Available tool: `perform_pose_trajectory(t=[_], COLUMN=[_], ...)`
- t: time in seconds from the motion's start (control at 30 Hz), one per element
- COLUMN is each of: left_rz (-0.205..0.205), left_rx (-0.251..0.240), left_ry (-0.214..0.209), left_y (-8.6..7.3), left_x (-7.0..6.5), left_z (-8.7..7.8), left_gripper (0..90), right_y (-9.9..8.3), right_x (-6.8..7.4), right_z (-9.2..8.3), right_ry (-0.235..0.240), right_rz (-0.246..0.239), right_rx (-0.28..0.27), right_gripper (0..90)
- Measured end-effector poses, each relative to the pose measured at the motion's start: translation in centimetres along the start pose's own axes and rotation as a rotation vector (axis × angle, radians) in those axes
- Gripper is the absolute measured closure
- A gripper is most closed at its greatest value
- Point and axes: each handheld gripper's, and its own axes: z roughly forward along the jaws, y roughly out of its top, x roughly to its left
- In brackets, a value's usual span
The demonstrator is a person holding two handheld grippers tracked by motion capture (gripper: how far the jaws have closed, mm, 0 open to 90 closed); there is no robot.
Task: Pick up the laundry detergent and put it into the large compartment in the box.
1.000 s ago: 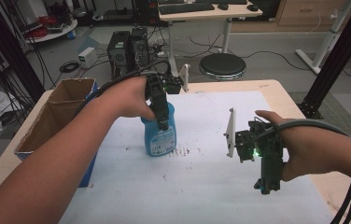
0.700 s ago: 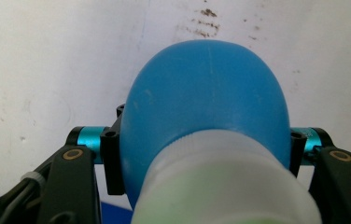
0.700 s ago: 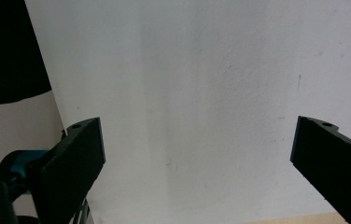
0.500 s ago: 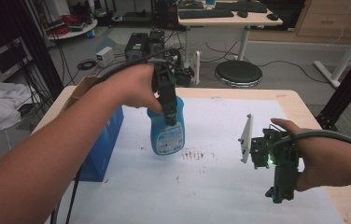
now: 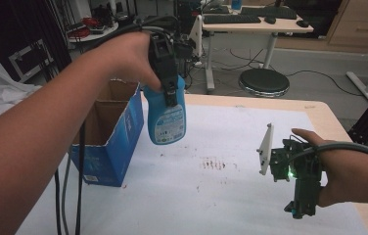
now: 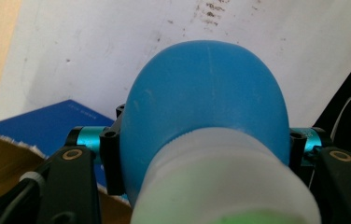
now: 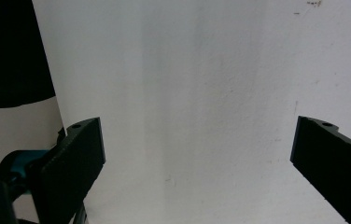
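A blue bottle (image 5: 166, 117) with a printed label hangs in the air above the white sheet, beside the box. My left gripper (image 5: 170, 90) points down and is shut on its upper part. In the left gripper view the bottle's blue shoulder (image 6: 206, 93) and white collar sit between the jaws of the left gripper (image 6: 201, 149). Low over the sheet near the front right, my right gripper (image 5: 299, 208) is held with its jaws wide apart. Bare white sheet lies between the jaws of the right gripper (image 7: 197, 154).
An open blue cardboard box (image 5: 108, 147) stands at the table's left edge, just left of the bottle; its side (image 6: 47, 121) also shows below the left gripper. Brown smears (image 5: 216, 164) mark the white sheet (image 5: 221, 205) mid-table. A round stool (image 5: 264, 81) and a desk stand beyond the far edge.
The left gripper has lifted the blue bottle off the sheet and carried it up beside the box. The right gripper has stayed where it was, still open.
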Motion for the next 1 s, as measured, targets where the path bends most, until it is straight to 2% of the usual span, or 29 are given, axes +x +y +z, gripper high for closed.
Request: perform_pose_trajectory(t=[0.07, 0.1, 0.3, 0.37, 0.53, 0.63, 0.7, 0.73, 0.77, 0.8, 0.9, 1.0], left_rz=[-0.004, -0.031, -0.093, -0.129, -0.242, -0.333, -0.333, -0.404, -0.454, -0.454, -0.525, -0.570], left_rx=[0.000, -0.008, 0.004, 0.007, 0.008, -0.002, -0.002, -0.010, 0.001, 0.001, 0.003, 0.016], left_ry=[0.000, -0.001, 0.026, 0.031, 0.038, 0.044, 0.044, 0.053, 0.056, 0.056, 0.061, 0.071], left_y=[-0.2, -0.9, -2.5, -3.1, -4.7, -5.8, -5.8, -6.6, -7.3, -7.3, -8.3, -9.2], left_x=[0.1, 0.4, 1.0, 1.2, 2.0, 2.5, 2.5, 2.9, 3.3, 3.3, 4.0, 4.5], left_z=[-0.3, -1.2, -3.8, -4.6, -6.1, -6.7, -6.7, -7.1, -7.4, -7.4, -7.6, -7.5], left_gripper=[37.9, 37.9, 37.9, 37.8, 37.9, 37.8, 37.9, 37.9, 37.9, 37.8, 37.9, 37.8], right_y=[0.0, 0.1, 0.3, 0.5, 0.7, 0.9, 1.0, 1.0, 1.2, 1.2, 1.4, 1.5], right_x=[0.0, 0.0, -0.1, 0.0, 0.0, 0.0, 0.1, 0.1, 0.1, 0.1, 0.1, 0.1], right_z=[0.0, 0.0, 0.3, 0.2, 0.0, -0.1, -0.1, -0.1, -0.1, -0.1, -0.1, -0.2], right_ry=[-0.001, 0.000, 0.004, 0.002, -0.002, -0.002, -0.005, -0.005, -0.007, -0.007, -0.003, -0.005], right_rz=[0.001, -0.004, -0.017, -0.017, -0.035, -0.041, -0.037, -0.037, -0.042, -0.042, -0.054, -0.054], right_rx=[0.002, 0.001, 0.002, 0.001, -0.002, 0.000, 0.000, 0.000, 0.003, 0.003, 0.001, 0.005], right_gripper=[2.0, 2.0, 2.0, 2.0, 2.0, 2.0, 2.0, 2.0, 2.0, 2.0, 2.0, 2.0])
